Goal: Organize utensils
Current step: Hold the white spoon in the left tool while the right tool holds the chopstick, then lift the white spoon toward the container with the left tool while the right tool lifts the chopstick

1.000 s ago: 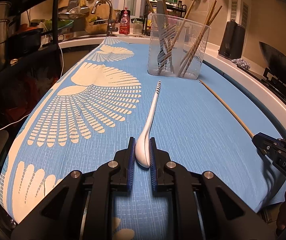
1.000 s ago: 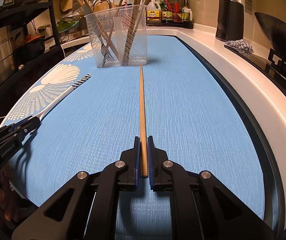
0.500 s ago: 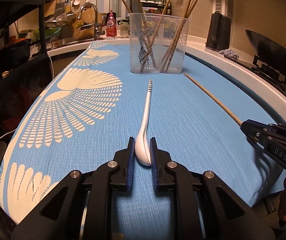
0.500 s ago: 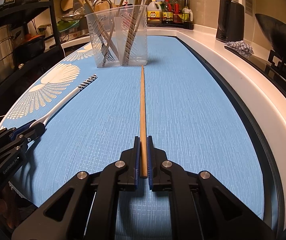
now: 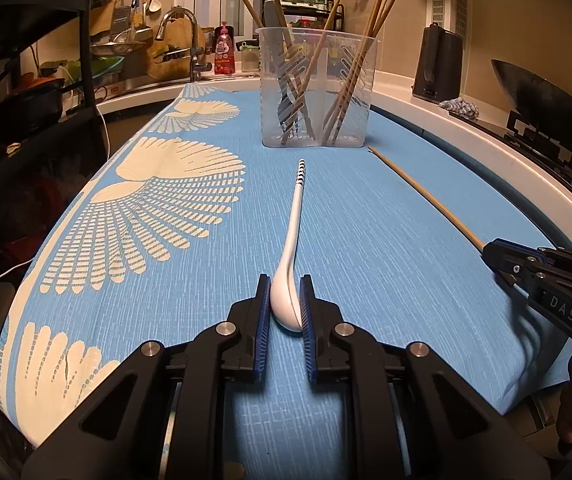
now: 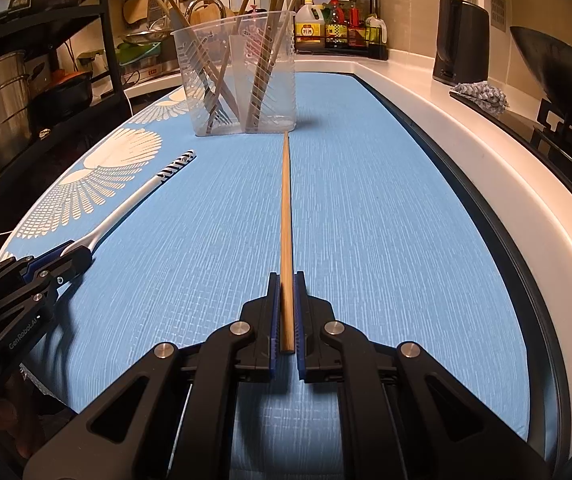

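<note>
On blue cloth (image 6: 386, 240), each gripper clamps one utensil, mid-counter.

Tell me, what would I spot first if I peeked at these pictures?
Probably the two black grippers up close: the left gripper pinches a white spoon by its bowl, and the right gripper pinches one end of a long chopstick. Both lie on a blue cloth. At its far end stands a clear holder full of utensils.
</note>
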Action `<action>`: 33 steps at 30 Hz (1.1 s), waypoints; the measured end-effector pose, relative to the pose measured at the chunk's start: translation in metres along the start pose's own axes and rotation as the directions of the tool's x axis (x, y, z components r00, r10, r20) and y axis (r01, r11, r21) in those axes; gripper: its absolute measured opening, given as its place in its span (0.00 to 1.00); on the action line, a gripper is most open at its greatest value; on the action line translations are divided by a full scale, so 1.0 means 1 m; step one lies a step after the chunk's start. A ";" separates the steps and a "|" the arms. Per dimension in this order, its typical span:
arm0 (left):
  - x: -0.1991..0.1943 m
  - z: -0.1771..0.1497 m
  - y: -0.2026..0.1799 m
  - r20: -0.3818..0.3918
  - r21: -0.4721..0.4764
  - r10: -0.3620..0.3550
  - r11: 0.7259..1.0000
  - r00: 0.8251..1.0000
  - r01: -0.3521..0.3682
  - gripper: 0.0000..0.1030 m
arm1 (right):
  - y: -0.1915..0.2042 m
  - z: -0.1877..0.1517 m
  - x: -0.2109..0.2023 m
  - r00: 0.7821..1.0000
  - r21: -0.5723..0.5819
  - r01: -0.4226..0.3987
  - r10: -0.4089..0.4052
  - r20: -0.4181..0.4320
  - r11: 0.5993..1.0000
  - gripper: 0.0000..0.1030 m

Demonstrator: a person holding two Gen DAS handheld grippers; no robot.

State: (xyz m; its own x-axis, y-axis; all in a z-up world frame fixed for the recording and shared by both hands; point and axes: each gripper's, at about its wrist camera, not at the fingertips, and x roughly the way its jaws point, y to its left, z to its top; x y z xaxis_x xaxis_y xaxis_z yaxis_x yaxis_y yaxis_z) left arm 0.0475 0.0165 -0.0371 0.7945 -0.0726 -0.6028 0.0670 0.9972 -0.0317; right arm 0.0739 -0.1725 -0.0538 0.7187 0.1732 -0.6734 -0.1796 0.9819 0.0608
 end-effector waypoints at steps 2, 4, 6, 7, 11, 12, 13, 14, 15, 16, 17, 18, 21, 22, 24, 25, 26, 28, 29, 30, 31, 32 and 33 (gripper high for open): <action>-0.001 0.000 0.001 0.000 -0.004 -0.004 1.000 1.000 0.004 0.15 | 0.000 0.000 0.000 1.000 0.001 0.000 0.000 0.001 1.000 0.07; -0.001 0.000 0.001 0.002 -0.007 -0.005 1.000 1.000 0.005 0.15 | 0.000 0.000 0.000 1.000 0.001 0.002 -0.002 0.004 1.000 0.07; -0.001 -0.001 0.001 0.003 -0.004 -0.004 1.000 1.000 0.004 0.15 | 0.001 0.000 0.000 1.000 0.000 0.004 -0.004 0.007 1.000 0.07; -0.001 -0.001 0.001 0.003 -0.007 -0.006 1.000 1.000 0.006 0.15 | 0.001 0.000 0.000 1.000 0.000 0.004 -0.004 0.007 1.000 0.07; -0.002 -0.001 -0.001 0.009 -0.002 -0.001 1.000 1.000 0.001 0.14 | 0.001 0.000 0.000 1.000 -0.002 0.004 -0.004 0.007 1.000 0.07; -0.001 -0.001 -0.001 0.010 0.000 0.000 1.000 1.000 0.000 0.14 | 0.001 -0.001 0.000 1.000 -0.001 0.004 -0.004 0.006 1.000 0.07; -0.002 -0.001 -0.001 0.008 -0.001 0.000 1.000 1.000 0.000 0.14 | 0.000 0.000 0.000 1.000 0.002 0.004 -0.004 0.004 1.000 0.06; -0.001 0.000 -0.001 0.006 -0.001 -0.001 1.000 1.000 0.001 0.14 | 0.000 0.000 0.000 1.000 0.006 0.003 -0.003 0.002 1.000 0.06; -0.001 0.000 -0.001 0.005 0.000 0.000 1.000 1.000 0.000 0.14 | -0.001 0.001 0.001 1.000 0.011 0.003 -0.003 -0.001 1.000 0.06; -0.002 0.000 -0.001 0.006 0.001 0.001 1.000 1.000 -0.001 0.14 | -0.001 0.001 0.001 1.000 0.013 0.004 -0.004 -0.004 1.000 0.06; -0.002 0.000 0.000 0.007 -0.001 0.002 1.000 1.000 -0.002 0.14 | 0.000 0.001 0.001 1.000 0.010 0.005 -0.005 -0.005 1.000 0.06; -0.002 0.000 0.000 0.007 -0.002 0.003 1.000 1.000 -0.003 0.14 | 0.000 0.001 0.001 1.000 0.006 0.007 -0.006 -0.004 1.000 0.06; -0.003 0.000 0.000 0.007 -0.005 0.008 1.000 1.000 -0.008 0.13 | 0.000 0.000 -0.001 1.000 0.006 0.008 -0.008 -0.004 1.000 0.06; -0.003 0.000 0.001 0.007 -0.008 0.009 1.000 1.000 -0.009 0.13 | -0.001 0.000 -0.002 1.000 0.010 0.009 -0.008 -0.006 1.000 0.06; -0.006 0.002 0.002 0.014 -0.013 0.014 1.000 1.000 -0.013 0.11 | -0.003 0.002 -0.006 1.000 0.021 0.008 -0.008 0.004 1.000 0.06; -0.007 0.003 0.003 0.016 -0.014 0.013 1.000 1.000 -0.013 0.11 | -0.003 0.003 -0.010 1.000 0.023 0.008 -0.008 0.015 1.000 0.06; -0.008 0.002 0.004 0.017 -0.014 0.010 1.000 1.000 -0.010 0.11 | -0.003 0.004 -0.012 1.000 0.022 0.007 -0.008 0.023 1.000 0.06; -0.010 0.003 0.004 0.020 -0.014 0.011 1.000 1.000 -0.010 0.11 | -0.003 0.006 -0.016 1.000 0.020 0.008 -0.008 0.030 1.000 0.06; -0.011 0.003 0.004 0.021 -0.014 0.011 1.000 1.000 -0.011 0.11 | -0.003 0.006 -0.017 0.999 0.020 0.008 -0.009 0.034 1.000 0.06; -0.012 0.003 0.005 0.024 -0.015 0.012 1.000 1.000 -0.011 0.11 | -0.002 0.007 -0.019 0.999 0.020 0.009 -0.009 0.038 1.000 0.06; -0.013 0.004 0.005 0.028 -0.014 0.014 1.000 1.000 -0.013 0.11 | -0.002 0.008 -0.020 0.999 0.020 0.009 -0.010 0.042 1.000 0.06; -0.015 0.004 0.005 0.032 -0.013 0.016 1.000 0.999 -0.015 0.11 | -0.002 0.008 -0.022 0.999 0.020 0.009 -0.010 0.045 1.000 0.06; -0.016 0.005 0.005 0.035 -0.013 0.016 1.000 0.999 -0.015 0.11 | -0.002 0.008 -0.024 0.999 0.019 0.008 -0.009 0.049 1.000 0.06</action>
State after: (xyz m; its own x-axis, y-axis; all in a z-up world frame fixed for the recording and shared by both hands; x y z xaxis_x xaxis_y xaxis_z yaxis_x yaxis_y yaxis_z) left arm 0.0382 0.0225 -0.0239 0.8164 -0.0573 -0.5747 0.0468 0.9984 -0.0331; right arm 0.0627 -0.1775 -0.0317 0.7526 0.1684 -0.6366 -0.1615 0.9844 0.0694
